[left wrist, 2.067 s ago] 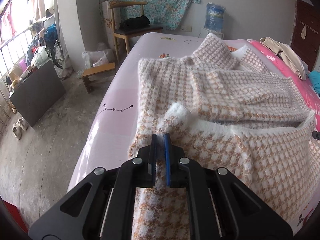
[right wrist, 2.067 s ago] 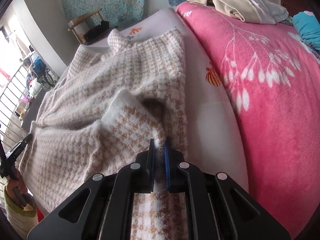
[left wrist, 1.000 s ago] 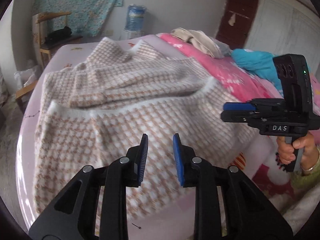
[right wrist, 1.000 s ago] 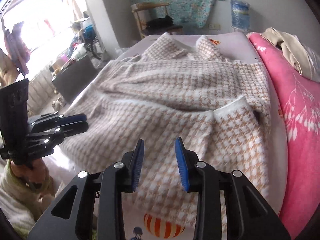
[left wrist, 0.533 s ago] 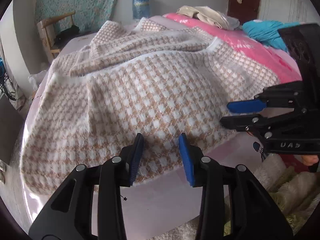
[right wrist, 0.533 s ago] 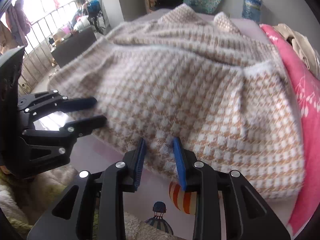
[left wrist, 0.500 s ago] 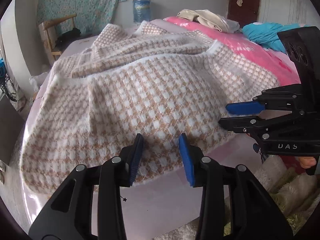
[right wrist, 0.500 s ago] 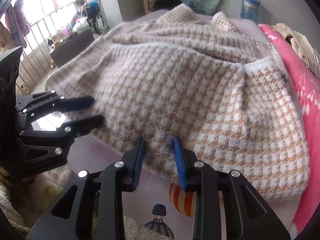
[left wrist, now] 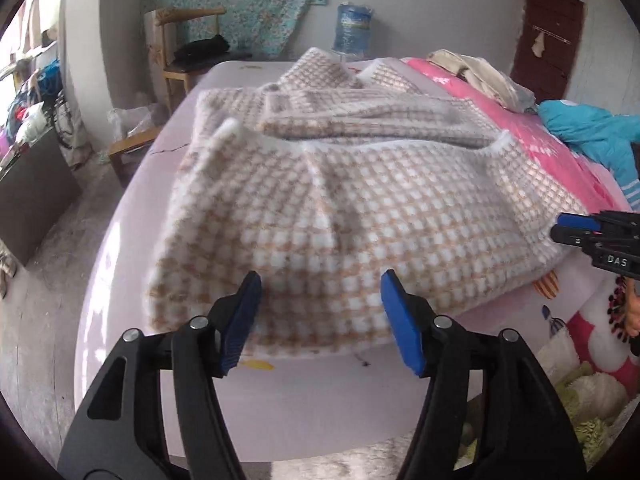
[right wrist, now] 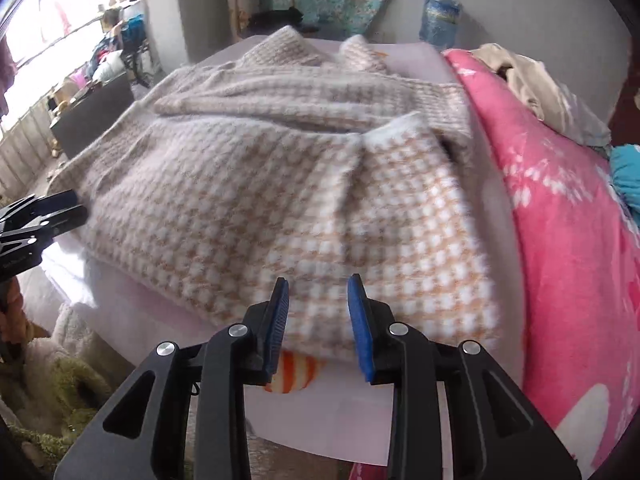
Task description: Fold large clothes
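Both tools hang at the near edge of the bed (left wrist: 120,248), just short of the garment's folded edge. The left gripper (left wrist: 320,312) is spreading its jaws, wide apart with nothing between the pads; the fold lies just beyond its tips. The right gripper (right wrist: 318,308) stands part open and empty, its tips at the hem above the striped balloon print (right wrist: 294,372). The garment (left wrist: 360,216), a fuzzy checked coat, lies across the bed with its long axis running side to side between the two tools, each facing its own end of that edge. Neither looks nearer, so I'd guess both pinch it together next. Farther back the sleeves lie crossed, then the collar. The left view alone shows the teal jacket (left wrist: 588,136) and dark door (left wrist: 552,36); the right view alone shows the bright window rail (right wrist: 48,64)
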`<state>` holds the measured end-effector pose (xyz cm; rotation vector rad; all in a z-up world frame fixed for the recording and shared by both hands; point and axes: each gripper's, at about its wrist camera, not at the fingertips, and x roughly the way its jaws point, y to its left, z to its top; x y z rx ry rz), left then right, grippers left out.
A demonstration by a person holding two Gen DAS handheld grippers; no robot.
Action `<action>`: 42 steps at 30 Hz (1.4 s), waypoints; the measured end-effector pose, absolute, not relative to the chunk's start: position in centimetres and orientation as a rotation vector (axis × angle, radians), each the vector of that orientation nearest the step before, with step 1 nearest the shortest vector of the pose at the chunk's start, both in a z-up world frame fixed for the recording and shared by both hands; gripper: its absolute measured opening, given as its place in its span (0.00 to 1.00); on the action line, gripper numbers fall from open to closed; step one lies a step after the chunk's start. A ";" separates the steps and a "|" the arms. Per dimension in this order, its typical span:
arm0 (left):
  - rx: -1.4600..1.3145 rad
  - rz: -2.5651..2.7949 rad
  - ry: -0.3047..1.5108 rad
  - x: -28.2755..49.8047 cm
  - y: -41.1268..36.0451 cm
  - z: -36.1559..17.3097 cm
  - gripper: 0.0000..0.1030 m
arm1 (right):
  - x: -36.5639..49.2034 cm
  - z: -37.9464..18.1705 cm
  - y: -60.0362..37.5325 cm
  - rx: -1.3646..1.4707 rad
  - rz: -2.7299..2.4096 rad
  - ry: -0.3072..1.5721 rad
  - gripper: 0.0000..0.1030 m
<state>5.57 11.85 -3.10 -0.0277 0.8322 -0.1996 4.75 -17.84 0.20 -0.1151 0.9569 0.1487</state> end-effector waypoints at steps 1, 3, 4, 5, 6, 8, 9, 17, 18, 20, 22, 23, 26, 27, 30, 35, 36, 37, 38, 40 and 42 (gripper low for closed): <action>-0.071 -0.191 0.870 6.4 12.9 -4.1 0.59 | 5.2 -0.6 -19.0 -0.085 0.115 0.983 0.29; -0.116 -0.209 0.874 6.9 13.7 -4.9 0.59 | 5.9 -2.7 -20.9 0.034 0.137 1.016 0.29; -0.100 -0.202 0.876 6.9 13.5 -4.4 0.59 | 5.9 -2.5 -21.1 0.046 0.144 1.018 0.29; -0.092 -0.200 0.877 6.9 13.3 -3.7 0.60 | 5.9 -1.9 -20.8 0.024 0.141 1.026 0.29; -0.093 -0.201 0.859 6.7 13.4 -3.1 0.63 | 5.7 -1.2 -20.8 0.004 0.132 1.022 0.29; -0.089 -0.184 0.815 6.4 13.9 -2.7 0.73 | 5.0 0.3 -21.4 0.003 0.101 0.970 0.32; -0.091 -0.175 0.831 6.8 14.2 -3.3 0.73 | 4.9 0.5 -22.1 0.023 0.078 0.958 0.33; -0.064 -0.167 0.849 8.0 13.2 -1.6 0.76 | 5.7 0.4 -22.6 0.085 0.029 0.973 0.49; -0.060 -0.163 0.842 8.2 13.1 -1.1 0.76 | 5.7 1.1 -22.3 0.090 0.040 0.952 0.54; -0.054 -0.164 0.830 8.6 12.6 -0.2 0.77 | 6.0 2.2 -21.7 0.101 0.074 0.918 0.59; -0.048 -0.165 0.833 9.4 11.7 0.1 0.79 | 6.6 2.7 -20.9 0.104 0.116 0.902 0.64; -0.044 -0.165 0.839 9.8 11.2 0.1 0.80 | 7.0 2.8 -20.4 0.109 0.136 0.900 0.65; -0.003 -0.145 0.881 11.4 9.4 -0.7 0.80 | 8.4 2.6 -19.0 0.138 0.208 0.903 0.69; 0.011 -0.138 0.896 11.9 9.0 -1.1 0.80 | 8.7 2.4 -18.5 0.138 0.218 0.905 0.71; 0.061 -0.092 0.954 13.1 7.9 -3.1 0.83 | 10.0 1.5 -17.0 0.129 0.237 0.913 0.76; 0.093 -0.053 0.943 13.3 7.4 -3.6 0.89 | 11.3 -1.8 -15.6 0.073 0.192 0.972 0.79; 0.083 -0.055 0.946 13.3 7.5 -3.6 0.90 | 11.3 -1.8 -15.3 0.049 0.184 0.974 0.79; 0.073 -0.055 0.949 13.3 7.7 -3.6 0.90 | 11.4 -1.8 -15.1 0.039 0.177 0.978 0.79; 0.067 -0.054 0.952 13.4 7.7 -3.6 0.91 | 11.5 -1.6 -15.1 0.044 0.171 0.983 0.79; 0.068 -0.047 0.956 13.5 7.8 -3.7 0.92 | 11.5 -0.8 -15.2 0.059 0.170 0.967 0.79; 0.069 -0.039 0.959 13.6 7.6 -3.6 0.92 | 11.6 0.2 -15.1 0.065 0.185 0.922 0.79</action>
